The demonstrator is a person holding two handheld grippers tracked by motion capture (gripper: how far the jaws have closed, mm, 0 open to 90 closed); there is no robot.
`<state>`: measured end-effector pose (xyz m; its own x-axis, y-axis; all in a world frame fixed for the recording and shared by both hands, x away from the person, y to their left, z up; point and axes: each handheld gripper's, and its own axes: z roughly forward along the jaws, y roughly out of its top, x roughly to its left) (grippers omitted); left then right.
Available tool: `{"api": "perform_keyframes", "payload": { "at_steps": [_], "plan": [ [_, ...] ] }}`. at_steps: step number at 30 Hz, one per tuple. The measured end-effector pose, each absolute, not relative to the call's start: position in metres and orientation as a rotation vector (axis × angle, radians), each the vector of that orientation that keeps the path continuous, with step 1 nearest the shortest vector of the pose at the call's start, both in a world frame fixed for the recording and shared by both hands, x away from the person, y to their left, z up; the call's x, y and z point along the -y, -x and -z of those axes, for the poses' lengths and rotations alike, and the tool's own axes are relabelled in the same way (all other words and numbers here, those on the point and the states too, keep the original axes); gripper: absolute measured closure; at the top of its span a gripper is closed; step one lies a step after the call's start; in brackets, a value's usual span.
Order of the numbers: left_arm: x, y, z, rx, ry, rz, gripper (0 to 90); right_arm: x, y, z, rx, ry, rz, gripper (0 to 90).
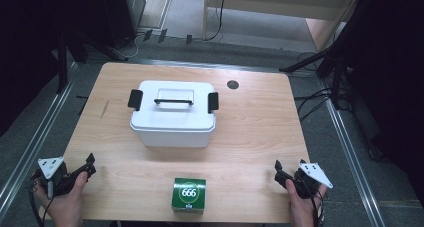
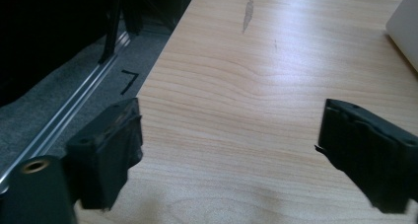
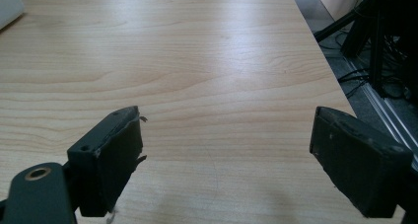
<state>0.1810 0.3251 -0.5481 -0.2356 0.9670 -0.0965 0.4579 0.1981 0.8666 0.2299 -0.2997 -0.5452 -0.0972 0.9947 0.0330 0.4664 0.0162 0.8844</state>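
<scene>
A white lidded storage box [image 1: 173,114] with black side latches and a black handle stands in the middle of the wooden table [image 1: 250,122]. A small green carton [image 1: 189,194] marked 666 sits near the front edge. My left gripper [image 1: 90,166] rests at the front left corner, held by a hand, jaws wide apart with nothing between them [image 2: 229,150]. My right gripper [image 1: 278,171] is at the front right corner, also open and empty [image 3: 226,155]. A corner of the white box [image 2: 406,29] shows at the right edge of the left gripper view.
A dark round grommet [image 1: 232,84] is set in the table behind the box. Metal floor rails [image 1: 35,137] run along both sides of the table. Black stands and cables [image 1: 325,62] crowd the floor at the right and back.
</scene>
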Motion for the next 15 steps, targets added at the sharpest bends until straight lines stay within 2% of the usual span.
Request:
{"api": "perform_keyframes", "payload": {
  "at_steps": [7,8,9,10,11,12,13,15],
  "plan": [
    [-0.318,-0.177,0.544,-1.790,-1.344,-0.956,26.0,0.297,-0.227,0.544,-1.650,-1.473,-1.037,13.0],
    [-0.312,-0.175,0.541,-1.763,-1.345,-0.945,32.8,0.294,-0.227,0.544,-1.652,-1.459,-1.017,15.3],
    [-0.312,-0.175,0.541,-1.763,-1.345,-0.945,35.7,0.294,-0.227,0.544,-1.652,-1.459,-1.017,15.3],
    [-0.309,-0.174,0.540,-1.750,-1.353,-0.943,35.7,0.293,-0.226,0.543,-1.655,-1.452,-1.018,17.5],
    [-0.301,-0.172,0.538,-1.711,-1.380,-0.928,42.1,0.289,-0.225,0.542,-1.652,-1.453,-1.025,23.2],
    [-0.301,-0.172,0.538,-1.711,-1.380,-0.928,45.3,0.289,-0.225,0.542,-1.652,-1.453,-1.025,23.2],
    [-0.297,-0.172,0.538,-1.685,-1.394,-0.908,45.3,0.287,-0.224,0.541,-1.655,-1.452,-1.038,28.3],
    [-0.290,-0.171,0.536,-1.636,-1.426,-0.850,53.2,0.278,-0.220,0.538,-1.705,-1.404,-1.092,43.8]
  ]
}}
